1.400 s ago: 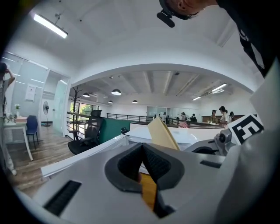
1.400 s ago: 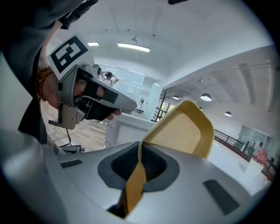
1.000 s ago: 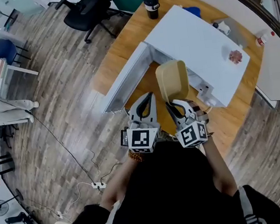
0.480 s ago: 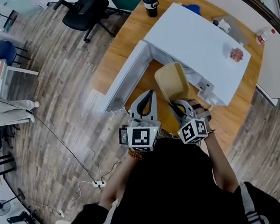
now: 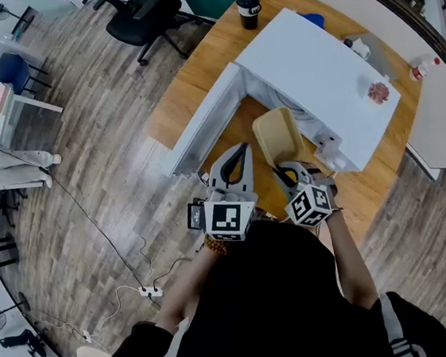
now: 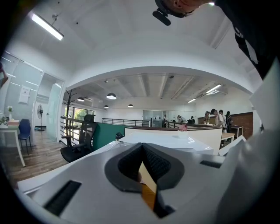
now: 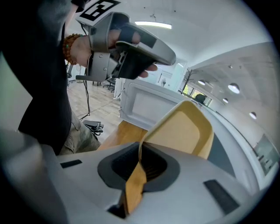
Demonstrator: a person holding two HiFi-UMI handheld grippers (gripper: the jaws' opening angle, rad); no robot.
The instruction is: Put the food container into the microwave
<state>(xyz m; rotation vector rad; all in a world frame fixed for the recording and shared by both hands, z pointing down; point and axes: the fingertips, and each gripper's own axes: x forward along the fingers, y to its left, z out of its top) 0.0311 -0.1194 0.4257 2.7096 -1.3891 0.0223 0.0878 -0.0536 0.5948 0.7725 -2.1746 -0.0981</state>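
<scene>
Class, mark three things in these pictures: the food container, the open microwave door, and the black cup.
food container [image 5: 277, 137]: head view, on its tan inner floor.
microwave door [image 5: 203, 122]: head view, middle of the open white panel.
black cup [image 5: 249, 11]: head view, on its side wall.

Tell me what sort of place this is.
Most likely an open-plan office: black swivel chairs on wood flooring, a teal partition, ceiling lights down a long room. The white microwave sits on a wooden table.
</scene>
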